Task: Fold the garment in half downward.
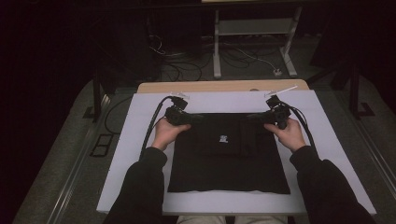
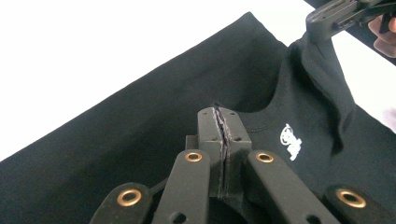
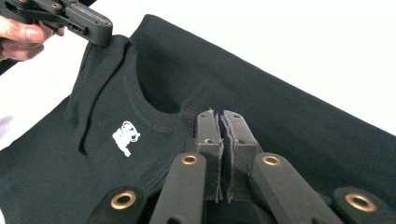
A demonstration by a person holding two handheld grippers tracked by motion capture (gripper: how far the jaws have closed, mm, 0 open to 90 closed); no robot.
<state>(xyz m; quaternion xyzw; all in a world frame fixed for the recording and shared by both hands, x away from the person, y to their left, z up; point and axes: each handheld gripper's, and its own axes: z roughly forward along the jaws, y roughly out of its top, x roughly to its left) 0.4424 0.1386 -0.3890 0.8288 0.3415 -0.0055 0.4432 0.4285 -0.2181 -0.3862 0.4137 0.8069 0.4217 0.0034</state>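
Observation:
A black T-shirt [image 1: 229, 161] with a small white logo [image 1: 224, 138] lies folded on a white board [image 1: 140, 154]. My left gripper [image 1: 194, 117] is shut on the shirt's far left corner, and black fabric [image 2: 140, 140] shows pinched between its pads [image 2: 210, 128]. My right gripper [image 1: 257, 117] is shut on the far right corner, with cloth [image 3: 289, 121] caught between its pads [image 3: 208, 128]. In each gripper view the other gripper [image 2: 336, 16] [image 3: 86, 21] pinches the opposite shoulder, which is lifted a little off the board. The neckline curves between them, with the logo [image 2: 290, 141] [image 3: 125, 137] below it.
The white board rests on a wooden table whose far edge [image 1: 224, 86] shows beyond it. Behind the table, cables [image 1: 187, 65] and a white metal stand [image 1: 254, 32] sit on the dark floor. The person's dark sleeves [image 1: 140, 186] come in from the bottom.

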